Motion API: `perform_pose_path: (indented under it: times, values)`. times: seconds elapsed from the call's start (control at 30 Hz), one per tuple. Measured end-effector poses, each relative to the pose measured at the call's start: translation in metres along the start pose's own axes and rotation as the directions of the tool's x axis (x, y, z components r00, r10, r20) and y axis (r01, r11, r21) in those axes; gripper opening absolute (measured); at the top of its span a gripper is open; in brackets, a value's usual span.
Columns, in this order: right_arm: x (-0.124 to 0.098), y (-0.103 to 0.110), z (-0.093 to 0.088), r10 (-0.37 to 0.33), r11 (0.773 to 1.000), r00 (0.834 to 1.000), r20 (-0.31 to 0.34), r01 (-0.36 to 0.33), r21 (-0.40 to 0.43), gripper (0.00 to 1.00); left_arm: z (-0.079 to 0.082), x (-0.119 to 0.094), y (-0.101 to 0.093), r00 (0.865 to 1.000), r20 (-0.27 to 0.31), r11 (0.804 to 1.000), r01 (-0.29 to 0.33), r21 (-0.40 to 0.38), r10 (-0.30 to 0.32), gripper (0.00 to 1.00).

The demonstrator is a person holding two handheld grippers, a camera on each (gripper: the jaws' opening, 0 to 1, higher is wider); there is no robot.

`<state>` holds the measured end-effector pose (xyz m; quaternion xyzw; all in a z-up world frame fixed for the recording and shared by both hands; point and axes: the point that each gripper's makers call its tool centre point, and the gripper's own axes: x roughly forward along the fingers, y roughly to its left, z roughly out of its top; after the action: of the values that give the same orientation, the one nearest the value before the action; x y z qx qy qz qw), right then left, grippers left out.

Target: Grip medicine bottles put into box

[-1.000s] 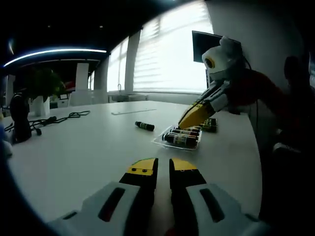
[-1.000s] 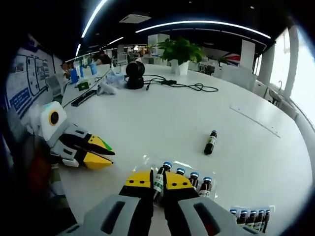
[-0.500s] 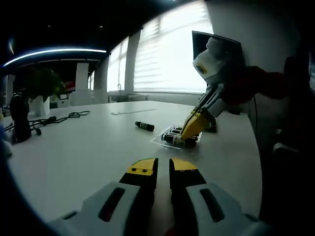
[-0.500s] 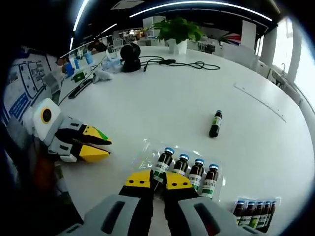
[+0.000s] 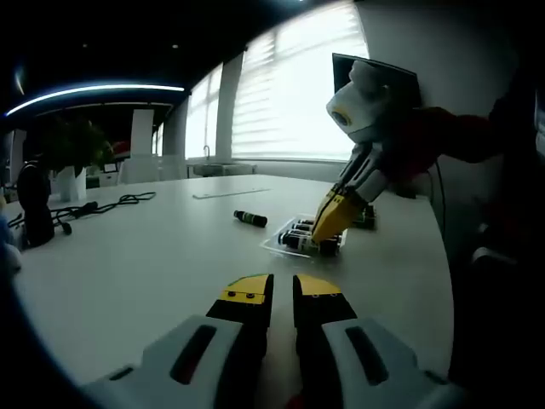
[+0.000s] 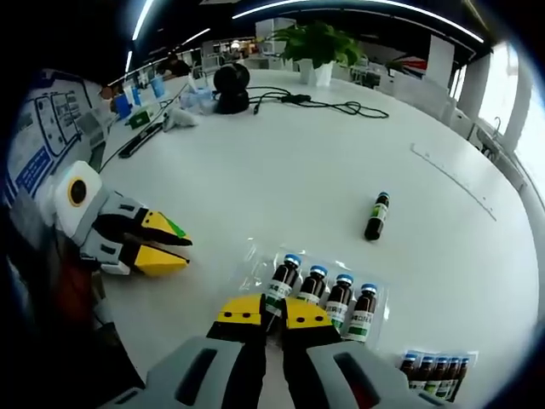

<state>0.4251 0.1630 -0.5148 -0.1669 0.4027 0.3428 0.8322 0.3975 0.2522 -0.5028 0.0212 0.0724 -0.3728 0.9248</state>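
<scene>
A glossy white round table (image 6: 281,170) is bearing a clear plastic tray (image 6: 317,290) cradling four brown glass bottles (image 6: 322,290); a fifth cylindrical bottle (image 6: 375,216) is lying loose nearby. The right gripper (image 6: 272,312), jaws nearly closed, is hovering at the tray's edge; the left gripper (image 5: 282,294), jaws narrow and empty, is resting apart.

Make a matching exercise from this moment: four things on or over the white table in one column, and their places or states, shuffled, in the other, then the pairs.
Things:
1. lone bottle
2. clear tray
3. plant
4. left gripper

Places or states:
A. standing at the far side of the table
B. lying on its side, apart from the tray
C. holding four blue-capped bottles in a row
D. jaws nearly together with nothing between them

Pairs: 1-B, 2-C, 3-A, 4-D
</scene>
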Motion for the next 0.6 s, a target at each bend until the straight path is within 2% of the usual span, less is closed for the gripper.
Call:
perform_pose_path:
  times: [0.03,0.07,0.1,0.13,0.6]
  values:
    - [0.0017,-0.001,-0.0065,-0.01,1.0,0.999,-0.032,0.011,0.012,0.02,0.0,-0.0001,0.0,1.0,0.0,1.0,0.0,0.0,0.0,0.04]
    - [0.0046,-0.0002,-0.0035,0.0,1.0,1.0,-0.01,0.0,0.017,0.04,-0.0001,-0.0001,0.0,1.0,0.0,1.0,0.0,0.001,0.0,0.04]
    - [0.0024,0.0006,-0.0036,0.004,0.999,1.0,-0.017,-0.003,0.049,0.04,-0.0002,-0.0002,0.0,1.0,0.0,1.0,0.0,0.0,0.0,0.04]
    - [0.0008,0.0016,-0.0025,0.007,1.0,1.0,-0.016,-0.007,0.024,0.04,-0.0002,-0.0002,0.0,1.0,0.0,1.0,0.0,0.001,0.0,0.04]
    - [0.0011,-0.0027,-0.0023,-0.02,0.999,0.999,0.034,0.019,0.047,0.04,0.0,-0.0002,0.0001,1.0,0.001,1.0,0.001,-0.001,-0.001,0.04]
